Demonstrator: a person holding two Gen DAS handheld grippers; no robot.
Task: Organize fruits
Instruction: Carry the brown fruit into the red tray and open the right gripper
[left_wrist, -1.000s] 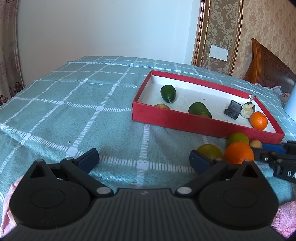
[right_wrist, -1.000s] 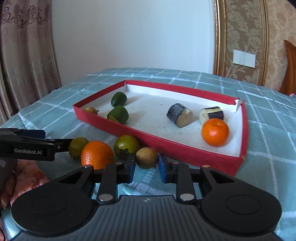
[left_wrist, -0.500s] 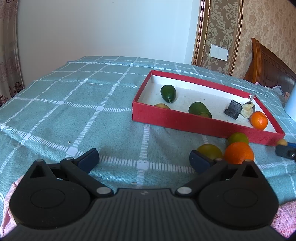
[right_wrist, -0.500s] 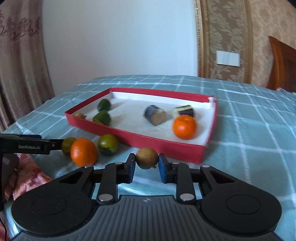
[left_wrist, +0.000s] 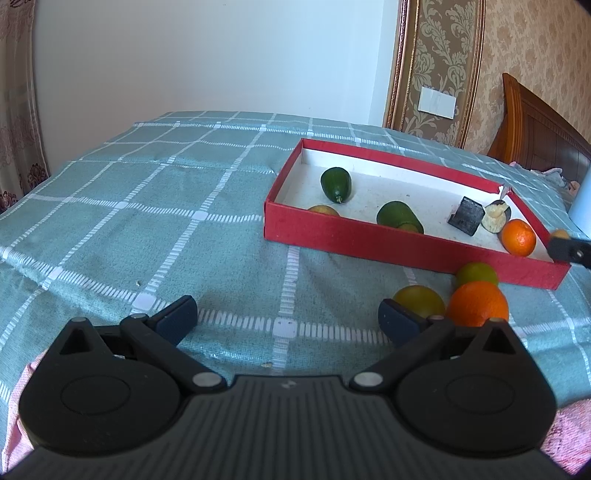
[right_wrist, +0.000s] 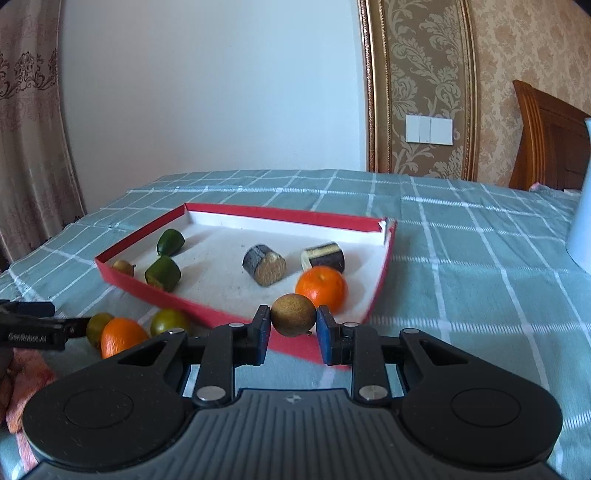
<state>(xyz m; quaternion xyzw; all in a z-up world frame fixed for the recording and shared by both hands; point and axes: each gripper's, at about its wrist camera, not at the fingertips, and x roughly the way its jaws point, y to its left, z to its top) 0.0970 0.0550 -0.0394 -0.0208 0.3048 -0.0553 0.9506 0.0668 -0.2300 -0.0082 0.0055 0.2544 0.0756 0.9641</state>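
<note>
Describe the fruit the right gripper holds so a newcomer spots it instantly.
Find the red tray on the teal checked cloth. At its near corner, the right gripper clamps a small brown fruit, just before the orange inside. It's the only fruit off the surface, dull and rough-skinned.

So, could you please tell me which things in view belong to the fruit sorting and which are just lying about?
Part of the job:
- brown fruit clamped in the right gripper
- red tray
- orange and two green fruits on the cloth
- left gripper, open

Just lying about:
- checked bedcover
- white object at right
- wall switch
</note>
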